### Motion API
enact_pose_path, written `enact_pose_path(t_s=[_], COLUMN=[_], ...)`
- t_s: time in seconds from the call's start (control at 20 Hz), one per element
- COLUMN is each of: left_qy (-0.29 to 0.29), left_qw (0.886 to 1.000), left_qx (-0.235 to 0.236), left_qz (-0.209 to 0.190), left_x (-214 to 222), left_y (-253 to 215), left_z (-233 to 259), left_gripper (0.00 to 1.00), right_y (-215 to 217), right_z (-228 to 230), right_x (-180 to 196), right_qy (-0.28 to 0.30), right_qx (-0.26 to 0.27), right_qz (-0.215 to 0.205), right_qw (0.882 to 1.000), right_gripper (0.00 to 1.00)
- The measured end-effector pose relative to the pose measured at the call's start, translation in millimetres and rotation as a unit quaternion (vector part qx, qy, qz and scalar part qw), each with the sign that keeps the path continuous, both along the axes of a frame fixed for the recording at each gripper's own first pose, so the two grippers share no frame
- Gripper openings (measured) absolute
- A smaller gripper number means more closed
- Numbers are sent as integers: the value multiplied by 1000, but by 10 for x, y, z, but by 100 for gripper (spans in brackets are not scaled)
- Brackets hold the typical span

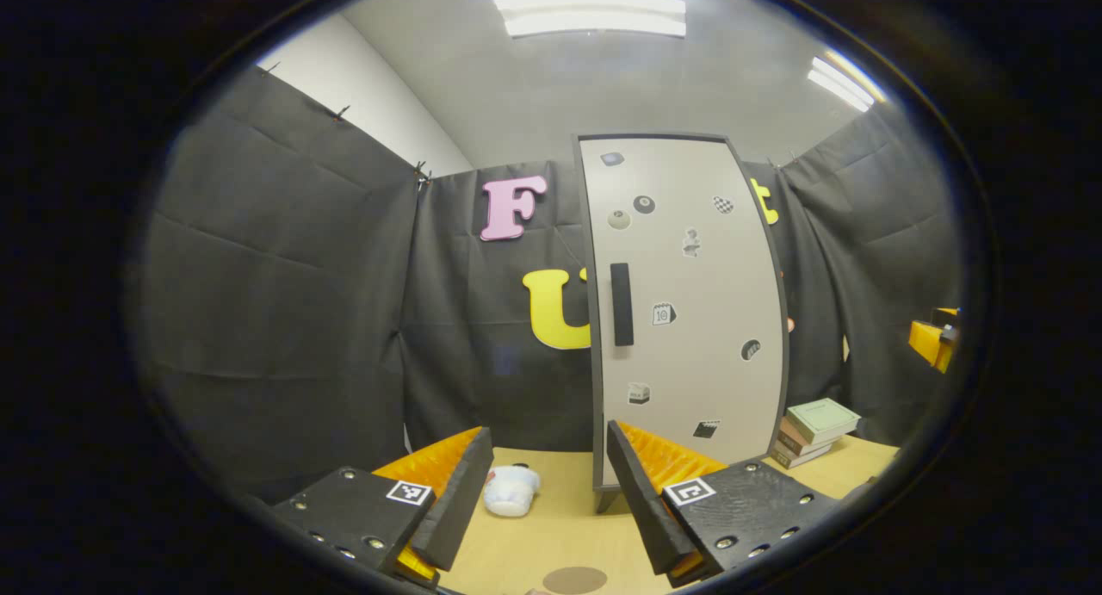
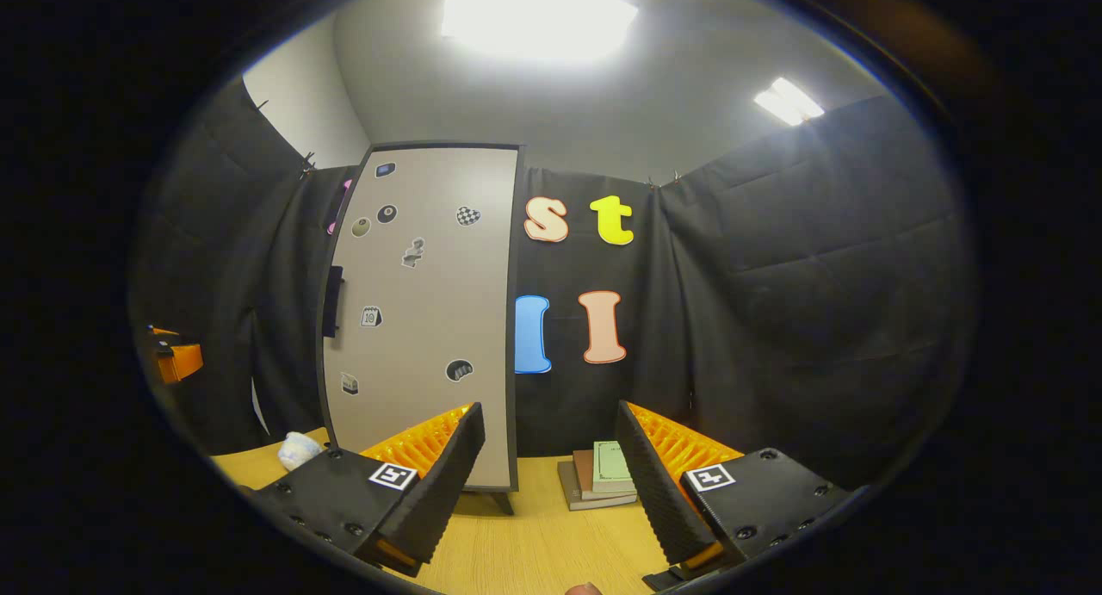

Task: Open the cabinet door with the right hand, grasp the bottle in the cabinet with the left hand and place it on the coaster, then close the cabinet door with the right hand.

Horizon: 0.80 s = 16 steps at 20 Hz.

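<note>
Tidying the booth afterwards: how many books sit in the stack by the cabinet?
3 books show, piled on the table to the right of the cabinet; another may be hidden.

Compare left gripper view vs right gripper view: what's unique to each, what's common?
Left gripper view: round brown coaster on the table's near edge, between its open fingers.

Right gripper view: a fingertip at the bottom edge.

Shared: tall beige cabinet door, closed, with black handle and stickers; stack of books; white crumpled object; wooden table.
</note>
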State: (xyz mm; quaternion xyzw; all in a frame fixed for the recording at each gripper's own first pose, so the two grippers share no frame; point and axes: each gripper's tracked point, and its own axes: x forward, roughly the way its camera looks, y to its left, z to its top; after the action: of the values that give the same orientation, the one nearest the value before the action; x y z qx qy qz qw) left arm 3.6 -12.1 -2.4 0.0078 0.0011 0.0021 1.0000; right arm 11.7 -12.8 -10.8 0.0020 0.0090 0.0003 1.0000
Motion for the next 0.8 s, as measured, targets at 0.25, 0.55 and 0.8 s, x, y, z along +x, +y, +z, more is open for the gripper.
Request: enact_pose_path(t_s=[0.25,0.55,0.8], left_qy=[-3,-8,-7], left_qw=[1000,1000,1000], left_qx=[0,2,-1], left_qz=[2,10,25], left_x=[-19,-89,-177], left_y=[-68,-136,-242], left_z=[26,67,54], left_gripper=[80,82,80], right_y=[-62,-162,-247], right_z=[-2,1,-23], right_x=[28,46,87], right_qy=[0,0,-1], right_qx=[2,0,-5], right_qz=[1,9,29], right_qw=[1000,1000,1000], right_gripper=[98,98,97])
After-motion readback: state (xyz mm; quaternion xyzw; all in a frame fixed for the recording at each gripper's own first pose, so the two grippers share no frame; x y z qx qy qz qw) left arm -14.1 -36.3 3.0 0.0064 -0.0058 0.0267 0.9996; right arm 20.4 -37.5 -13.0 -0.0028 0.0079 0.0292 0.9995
